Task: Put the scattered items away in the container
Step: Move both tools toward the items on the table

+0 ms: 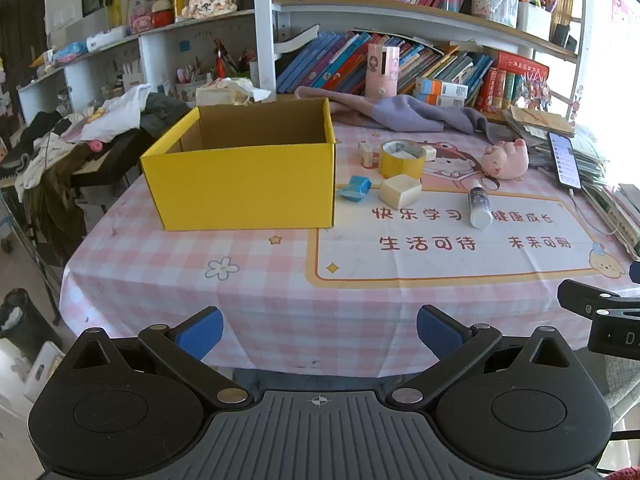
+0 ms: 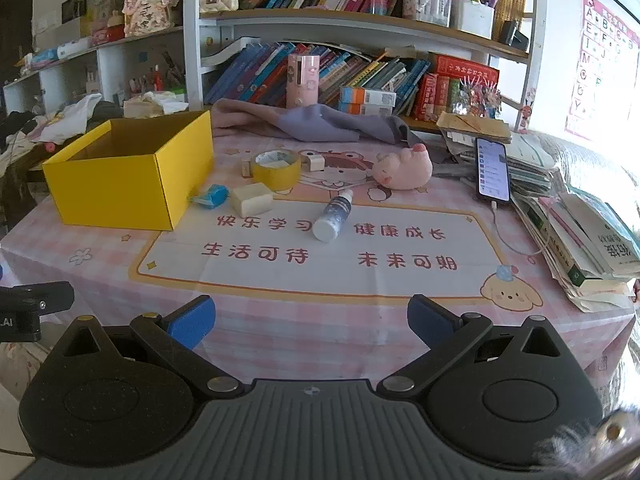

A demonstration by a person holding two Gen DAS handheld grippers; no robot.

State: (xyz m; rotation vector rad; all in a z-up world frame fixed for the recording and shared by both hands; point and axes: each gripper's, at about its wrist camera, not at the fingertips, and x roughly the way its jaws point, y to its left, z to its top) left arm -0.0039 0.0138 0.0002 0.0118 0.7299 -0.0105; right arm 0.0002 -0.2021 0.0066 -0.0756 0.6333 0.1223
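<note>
I held my left claw (image 1: 320,330) and right claw (image 2: 311,320) spread wide and empty above the near tabletop (image 2: 320,320) edge, because the white spray bottle (image 2: 334,216) and the yellow tape roll (image 2: 277,168) lay far ahead beside the open yellow cardboard box (image 1: 244,176).

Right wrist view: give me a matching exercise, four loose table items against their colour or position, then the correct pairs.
Items:
1. tape roll
2. spray bottle
3. plush pig
4. small blue item

Descriptions:
A. pink, near the phone
B. lying on its side, white cap toward the camera
C. closest to the yellow box
D. yellow ring, behind the cream block

Pairs: 1-D, 2-B, 3-A, 4-C
</note>
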